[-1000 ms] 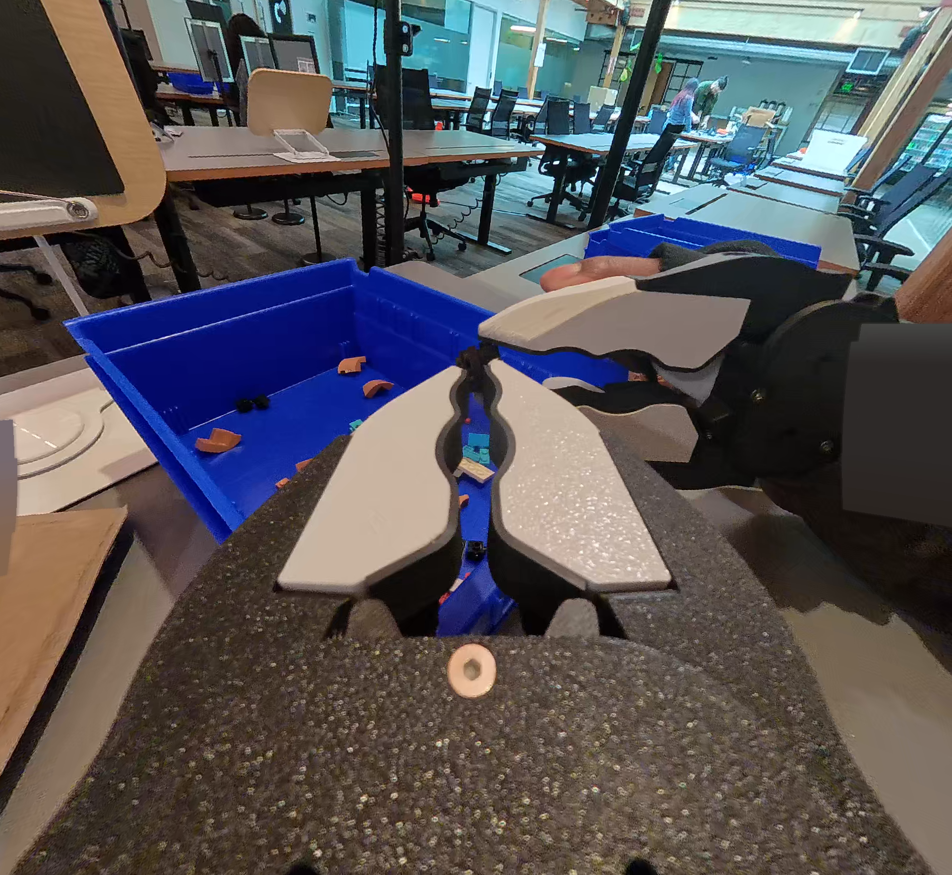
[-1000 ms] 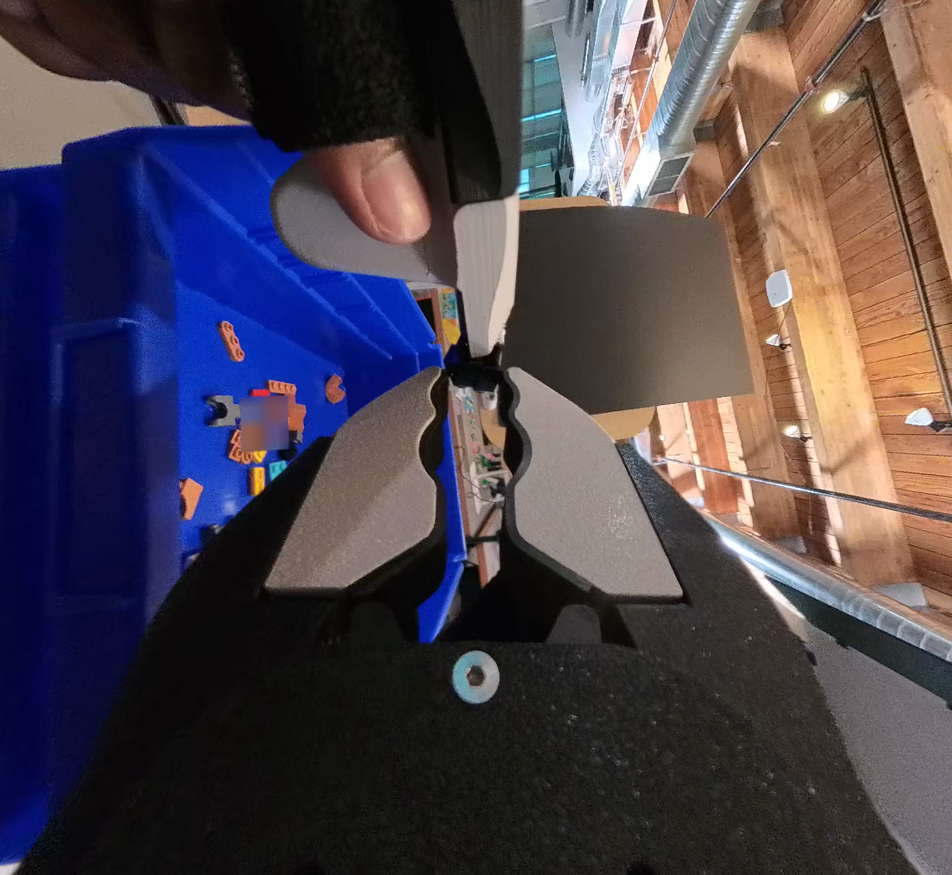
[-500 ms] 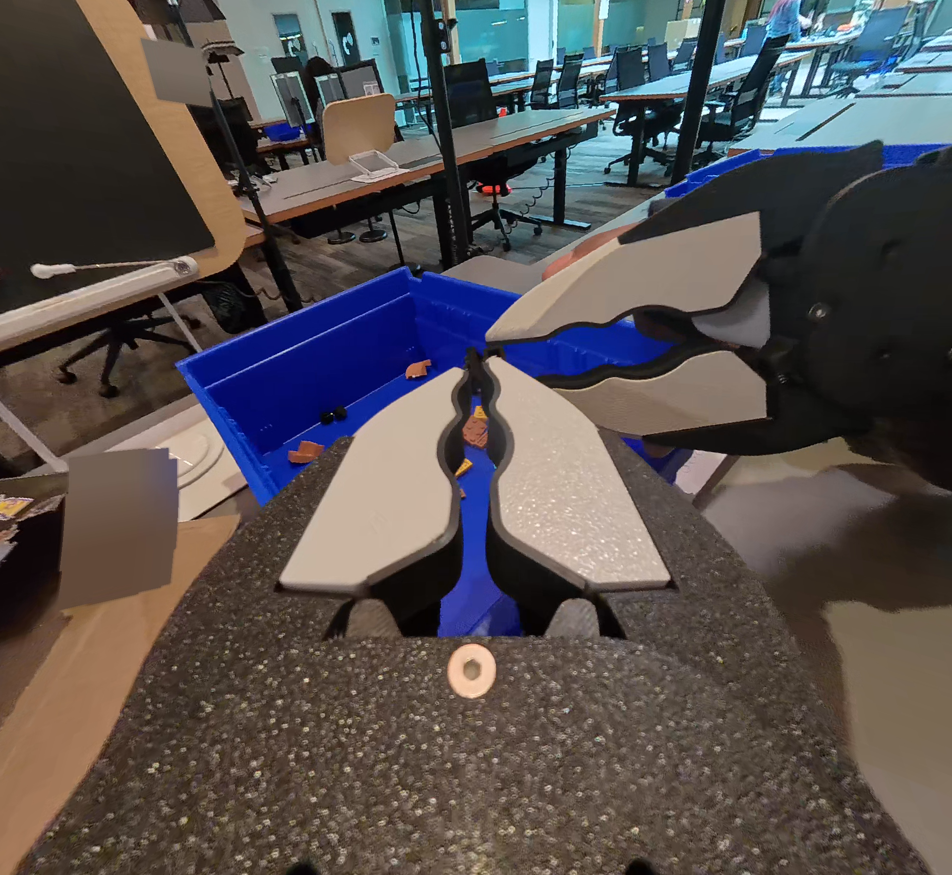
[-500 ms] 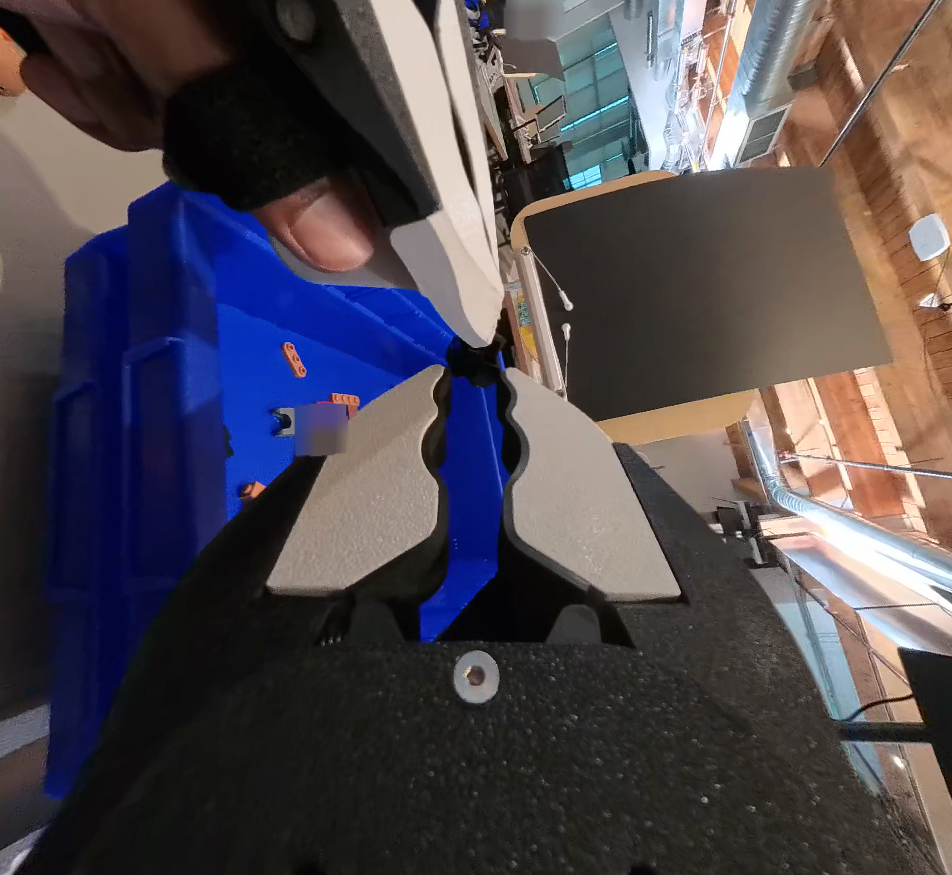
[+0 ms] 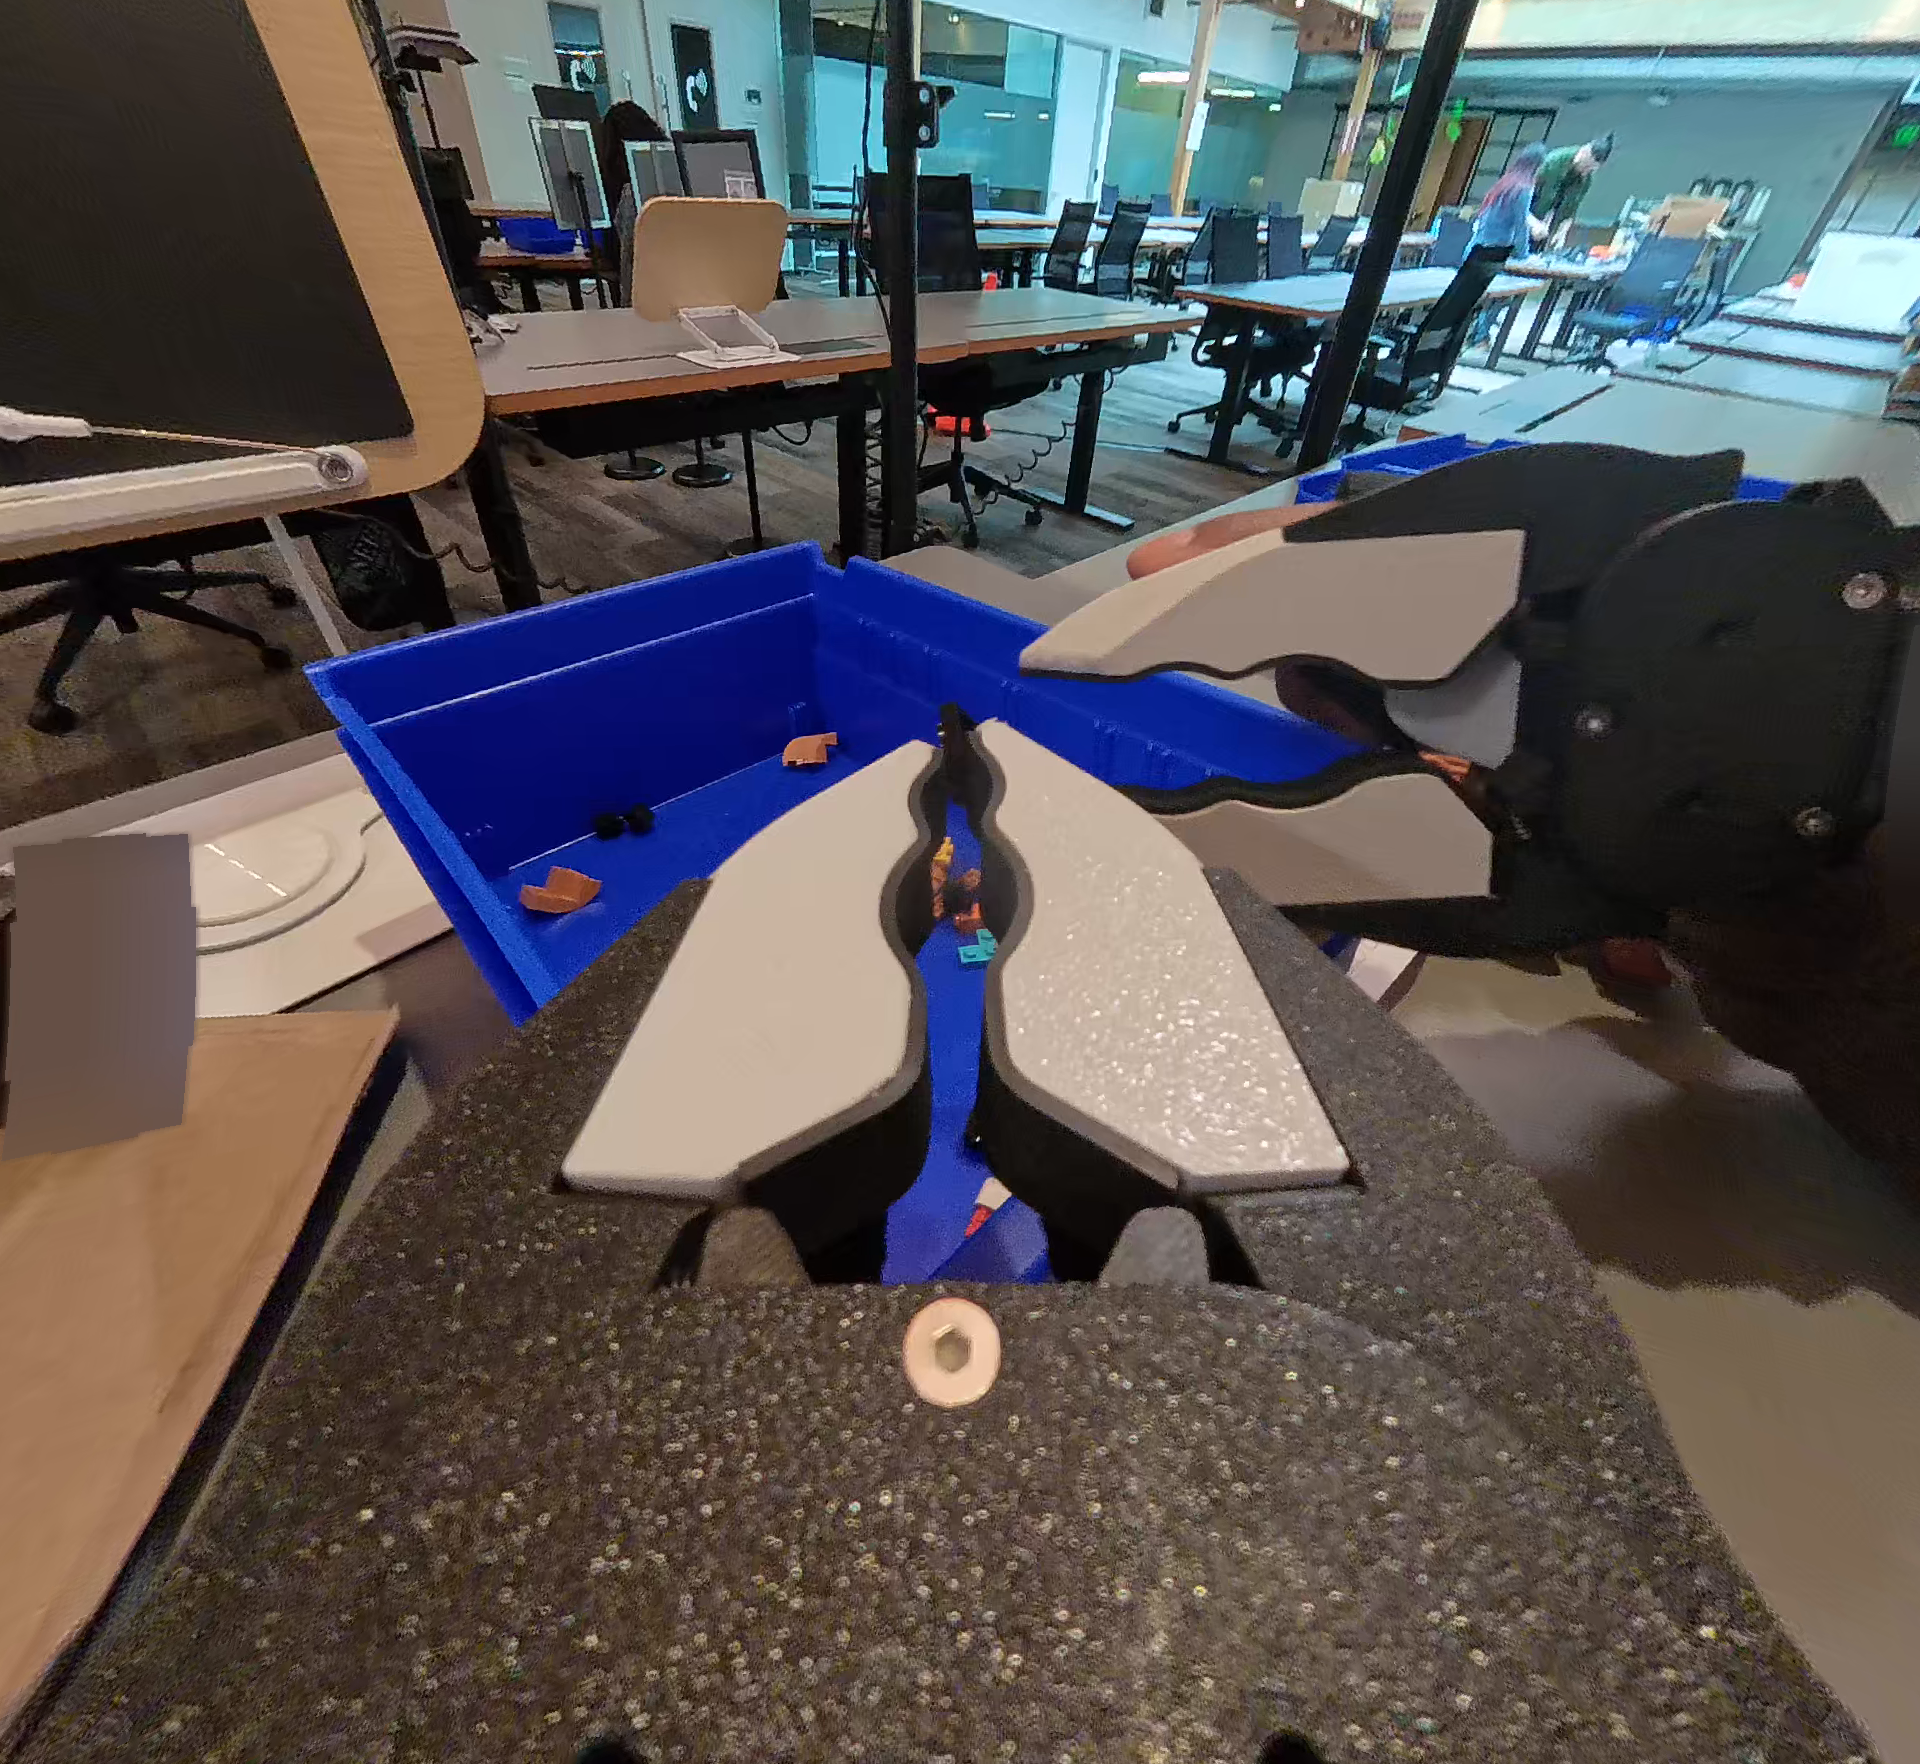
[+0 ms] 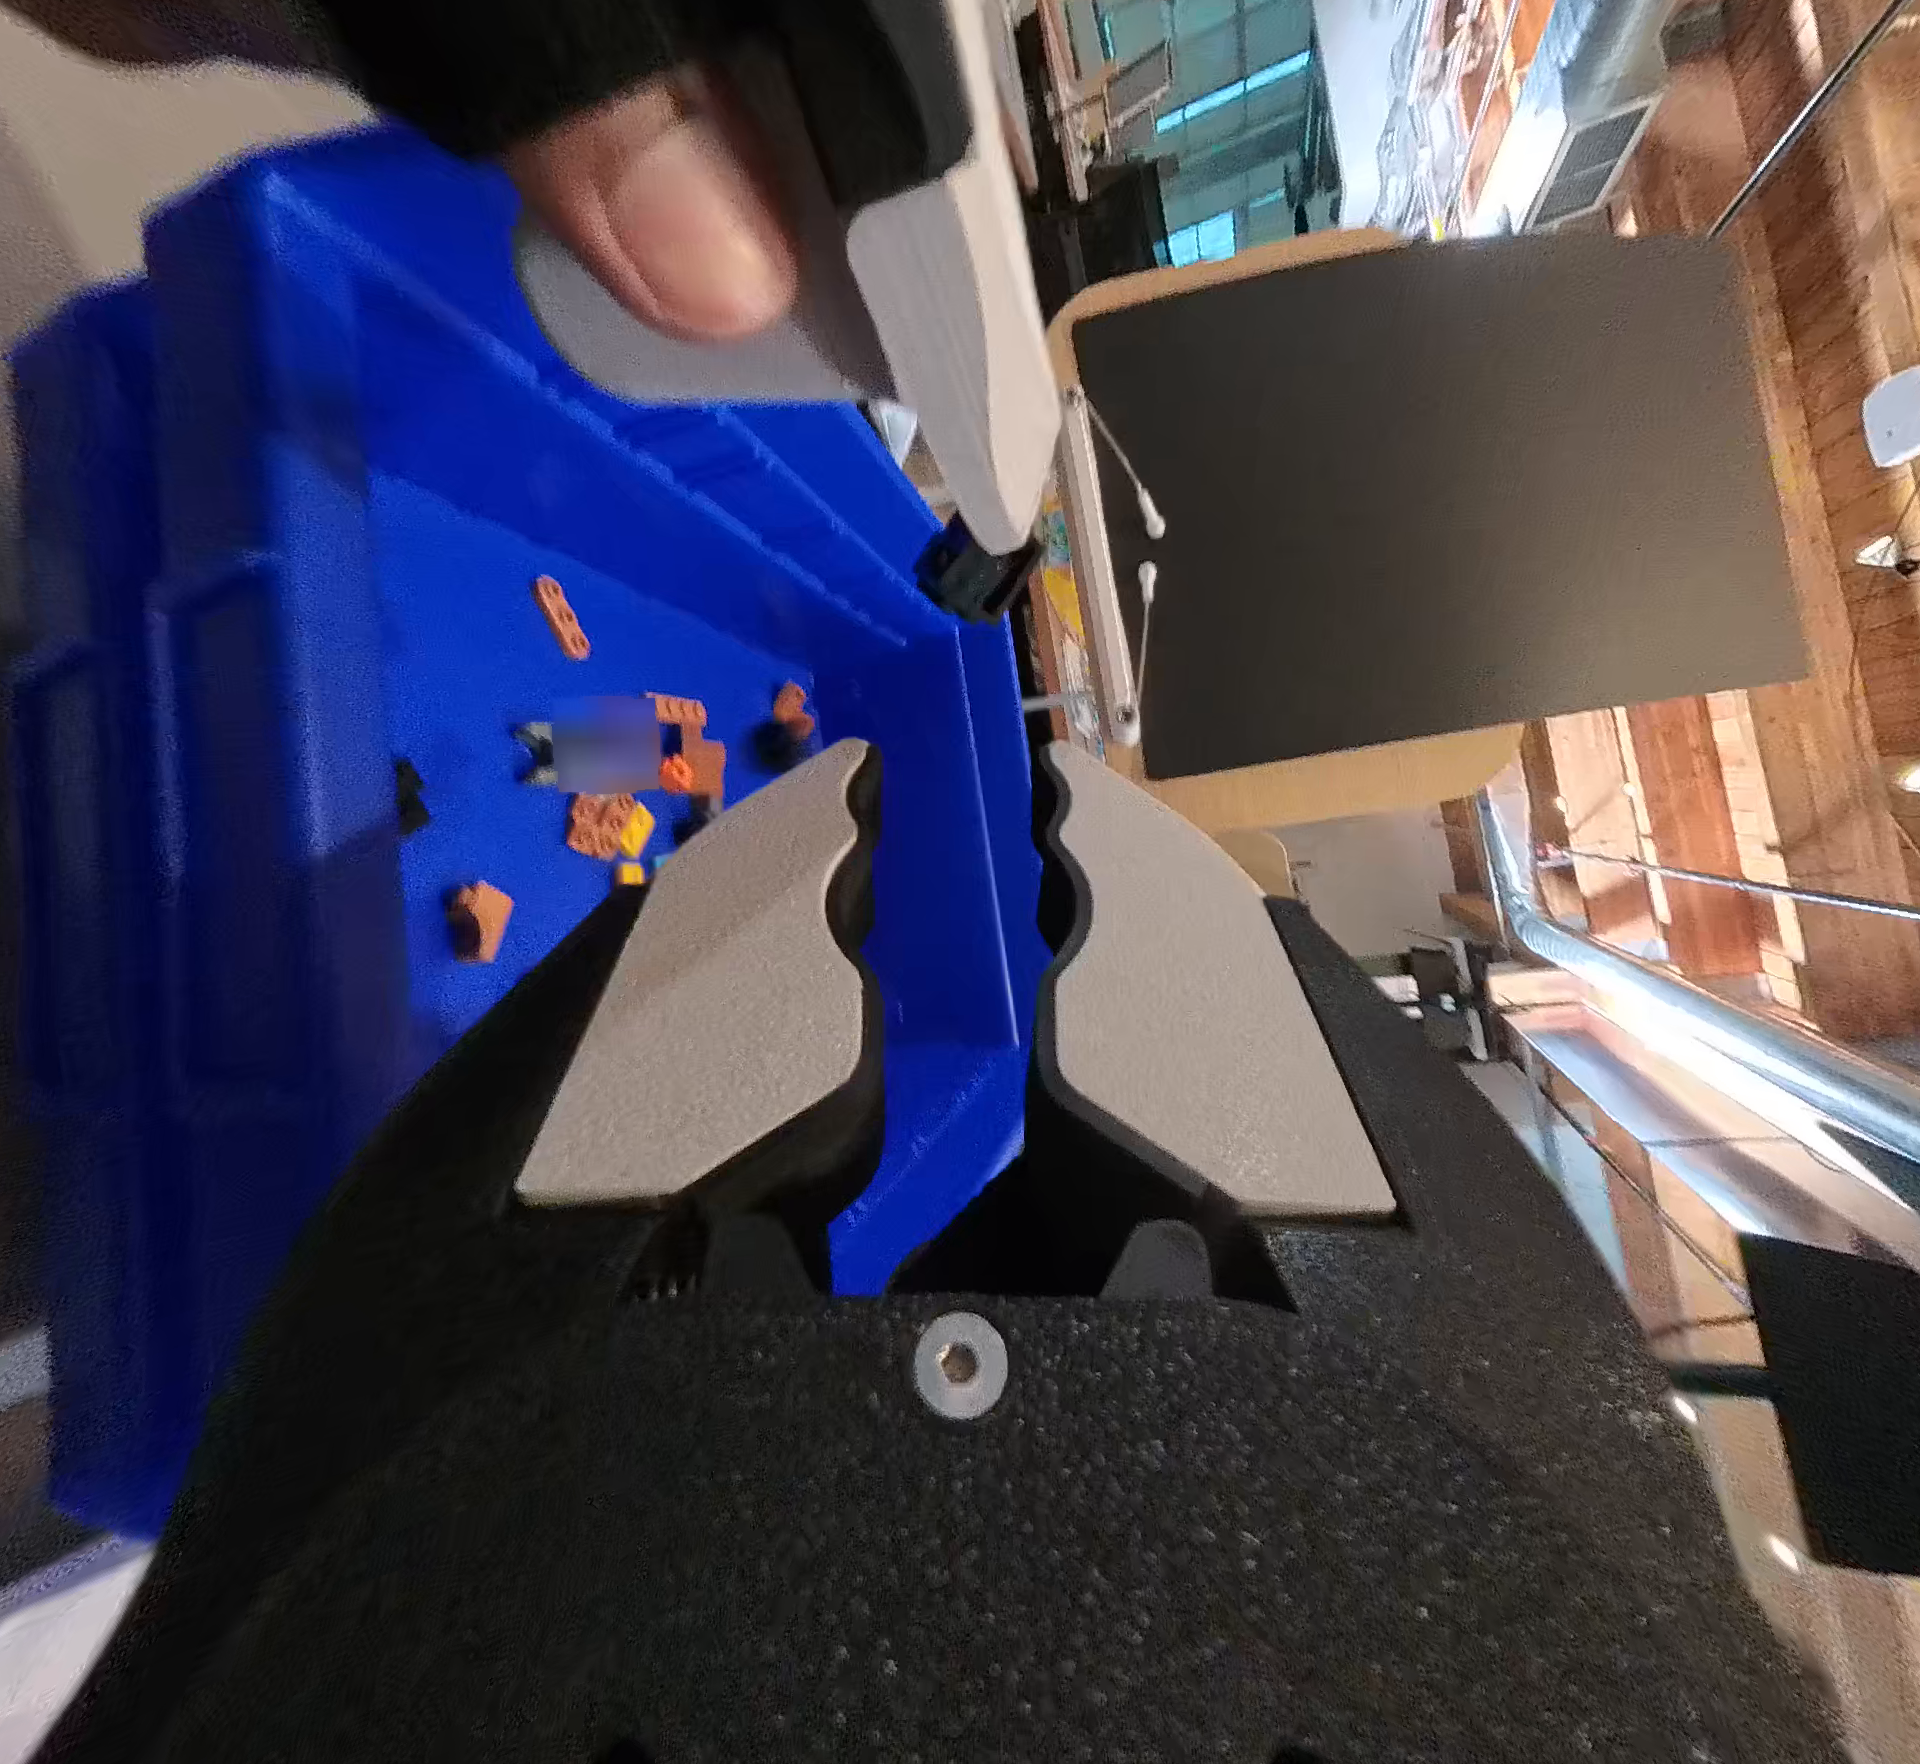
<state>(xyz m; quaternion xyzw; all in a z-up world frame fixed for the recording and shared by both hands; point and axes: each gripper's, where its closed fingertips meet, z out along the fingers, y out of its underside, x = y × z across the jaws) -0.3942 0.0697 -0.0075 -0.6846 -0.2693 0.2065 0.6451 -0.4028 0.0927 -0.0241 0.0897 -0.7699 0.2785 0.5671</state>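
- Left claw (image 5: 958, 746) tips pinched together on a small black brick piece (image 6: 975, 580), held up over the blue bin (image 5: 582, 675); in the right wrist view the piece pokes out below the tips, clear of the bin floor.
- Right claw (image 6: 958, 784) stands apart, nothing between the fingers; in the left wrist view it sits just beside the left claw's tips, turned sideways, tips aimed at the held piece but not touching it.
- Looks like the piece is held high so both claws can get at it; a judgement only.
- Person's thumb (image 6: 665, 249) presses on the left claw's handle, dark glove or strap behind it.
- Bin floor: loose orange bricks (image 6: 481, 919), a yellow bit (image 6: 636, 829), a few black bits (image 5: 623, 822), a teal bit (image 5: 975, 954), all well below both claws.
- Bin sits on a grey surface (image 5: 1714, 1247); white board (image 5: 281, 883) left of it, cardboard sheet (image 5: 156, 1226) nearer.
- Black panel with wood edge (image 6: 1423, 499) behind the bin; black pole (image 5: 900, 208) beyond.
- Nothing stands between the two claws; bin walls lie lower.
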